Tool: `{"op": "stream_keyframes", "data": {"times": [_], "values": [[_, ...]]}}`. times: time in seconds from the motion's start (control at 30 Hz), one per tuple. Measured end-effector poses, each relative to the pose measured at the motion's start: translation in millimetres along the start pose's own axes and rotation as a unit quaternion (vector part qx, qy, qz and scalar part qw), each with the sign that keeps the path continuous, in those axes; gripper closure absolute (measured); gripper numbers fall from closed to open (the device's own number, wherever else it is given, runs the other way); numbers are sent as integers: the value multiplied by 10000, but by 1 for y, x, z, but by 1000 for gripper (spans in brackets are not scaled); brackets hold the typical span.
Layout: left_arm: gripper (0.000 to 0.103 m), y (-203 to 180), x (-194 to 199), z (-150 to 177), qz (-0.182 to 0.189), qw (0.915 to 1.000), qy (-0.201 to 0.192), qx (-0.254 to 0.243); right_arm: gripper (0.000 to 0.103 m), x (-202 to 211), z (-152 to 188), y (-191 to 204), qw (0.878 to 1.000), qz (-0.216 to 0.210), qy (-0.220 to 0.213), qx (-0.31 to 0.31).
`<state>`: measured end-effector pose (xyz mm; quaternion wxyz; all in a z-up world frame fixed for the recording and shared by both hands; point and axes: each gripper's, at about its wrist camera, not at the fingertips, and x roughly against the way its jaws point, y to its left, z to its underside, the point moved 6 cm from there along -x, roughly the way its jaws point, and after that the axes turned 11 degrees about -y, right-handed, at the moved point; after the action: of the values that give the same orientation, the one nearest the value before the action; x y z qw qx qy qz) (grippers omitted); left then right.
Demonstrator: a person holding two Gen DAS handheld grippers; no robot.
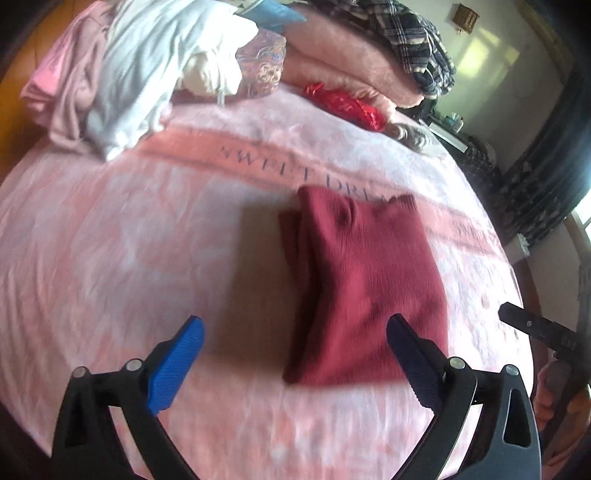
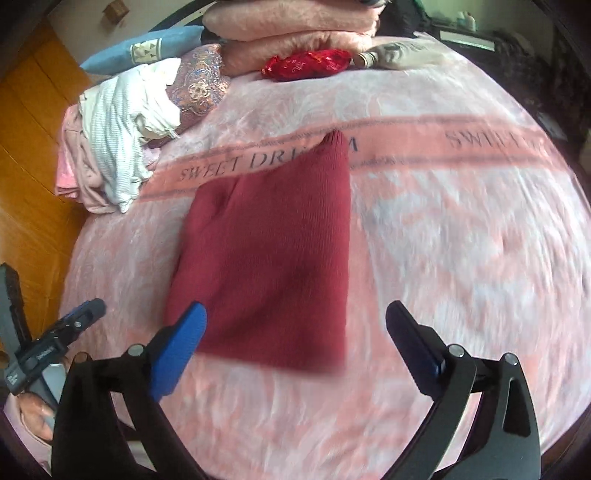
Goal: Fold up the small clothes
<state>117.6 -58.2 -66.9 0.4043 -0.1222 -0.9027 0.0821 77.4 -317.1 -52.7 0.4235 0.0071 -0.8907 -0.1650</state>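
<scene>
A dark red knitted garment (image 1: 354,280) lies folded flat on the pink bedspread (image 1: 110,229). In the left wrist view my left gripper (image 1: 295,328) hangs above its near edge with the blue pads wide apart and nothing between them. The right wrist view shows the same red garment (image 2: 273,258) in the middle of the pink bedspread (image 2: 461,240). My right gripper (image 2: 295,314) is held above the cloth's near edge, open and empty. The left gripper (image 2: 70,325) shows at the left edge of that view, in a hand.
A heap of white and pink clothes (image 1: 110,85) lies at the bed's far left. Folded pink blankets (image 2: 295,29), a patterned cushion (image 2: 199,85) and a shiny red bundle (image 2: 306,64) sit along the far side. A wooden floor (image 2: 33,147) borders the bed on the left.
</scene>
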Motion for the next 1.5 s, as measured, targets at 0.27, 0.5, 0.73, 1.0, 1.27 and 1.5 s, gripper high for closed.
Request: {"op": "stream_keyframes", "data": {"times": [0.27,0.5,0.73,1.0,1.27,1.5], "values": [[4,0,52,40,-341,9986,-124,-392,6,49,54,20,9947,243,-345,941],[4,1,76,59,-425,9968,-468,-478,6,70,77,13,9981,91,-368,493],[4,3,78,77,-602,9922,-645,-885,6,72,104,15,9971,100,-320,686],[4,10,73,88,-740,9905,-664,-952,6,63,120,8,9977,170,-345,556],[4,0,68,97,-628,9897,-601,-1140,6,52,127,12,9975,114,-244,656],[4,-6,65,102,-610,9891,-601,-1200,6,58,128,2,9978,70,-287,592]]}}
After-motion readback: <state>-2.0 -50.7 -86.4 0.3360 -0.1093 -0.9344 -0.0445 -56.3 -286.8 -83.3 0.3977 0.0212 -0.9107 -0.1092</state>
